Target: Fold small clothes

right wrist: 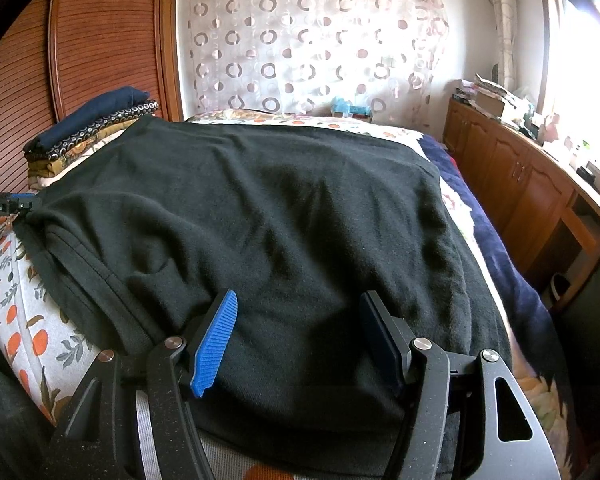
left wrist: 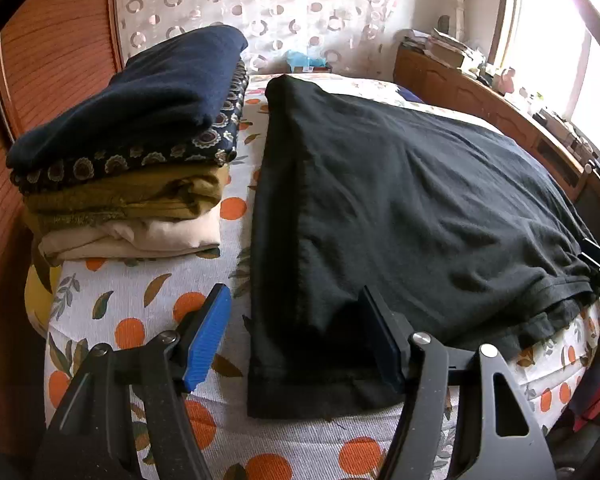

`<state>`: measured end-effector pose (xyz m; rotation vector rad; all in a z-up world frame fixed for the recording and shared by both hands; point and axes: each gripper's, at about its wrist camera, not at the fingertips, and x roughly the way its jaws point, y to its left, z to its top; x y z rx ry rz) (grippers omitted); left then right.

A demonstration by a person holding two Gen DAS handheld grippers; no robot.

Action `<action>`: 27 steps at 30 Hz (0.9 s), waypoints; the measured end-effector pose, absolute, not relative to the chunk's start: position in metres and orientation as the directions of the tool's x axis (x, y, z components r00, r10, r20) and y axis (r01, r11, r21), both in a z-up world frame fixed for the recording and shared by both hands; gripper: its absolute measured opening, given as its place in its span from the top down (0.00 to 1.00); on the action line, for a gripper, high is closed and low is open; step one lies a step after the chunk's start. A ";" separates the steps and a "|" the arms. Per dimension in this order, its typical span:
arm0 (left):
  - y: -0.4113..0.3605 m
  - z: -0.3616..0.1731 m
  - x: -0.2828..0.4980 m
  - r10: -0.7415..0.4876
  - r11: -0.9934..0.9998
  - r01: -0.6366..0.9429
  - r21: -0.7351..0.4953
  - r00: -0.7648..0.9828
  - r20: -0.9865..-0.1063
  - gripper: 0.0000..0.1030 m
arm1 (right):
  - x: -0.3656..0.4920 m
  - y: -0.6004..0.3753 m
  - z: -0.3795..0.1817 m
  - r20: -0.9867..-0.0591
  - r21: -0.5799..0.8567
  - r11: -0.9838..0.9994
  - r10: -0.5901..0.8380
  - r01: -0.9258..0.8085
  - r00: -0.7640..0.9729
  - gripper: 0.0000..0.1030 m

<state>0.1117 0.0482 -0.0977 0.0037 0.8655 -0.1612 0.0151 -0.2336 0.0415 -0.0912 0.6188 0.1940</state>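
Both the left gripper (left wrist: 300,324) and right gripper (right wrist: 300,328) hovered with jaws apart over the spread black knit garment (left wrist: 400,208) on the orange-print bedsheet (left wrist: 140,304)

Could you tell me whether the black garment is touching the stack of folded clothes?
Apart. The left wrist view shows a strip of bedsheet between the black garment and the stack.

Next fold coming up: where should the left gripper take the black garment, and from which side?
Take the black garment at its near left corner, by the hem hanging over the bed edge. The open left gripper already straddles that side edge, so come in from the front.
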 end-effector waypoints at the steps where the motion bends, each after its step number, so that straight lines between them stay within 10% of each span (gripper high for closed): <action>1: 0.048 -0.098 0.112 -0.137 0.988 0.142 -0.059 0.638 -0.757 0.38 | 0.015 -0.233 0.041 -0.583 -0.029 0.978 0.152 -0.207 0.798 0.36; 4: 0.048 -0.097 0.111 -0.137 0.988 0.147 -0.054 0.642 -0.754 0.49 | 0.015 -0.234 0.042 -0.581 -0.027 0.978 0.152 -0.206 0.799 0.36; 8: 0.043 -0.095 0.108 -0.178 0.978 0.199 -0.063 0.640 -0.748 0.89 | 0.015 -0.234 0.041 -0.581 -0.027 0.978 0.153 -0.207 0.800 0.37; 27: -0.018 0.001 0.097 -0.424 0.901 0.401 -0.164 0.740 -0.522 0.91 | 0.016 -0.235 0.040 -0.581 -0.024 0.978 0.155 -0.207 0.799 0.36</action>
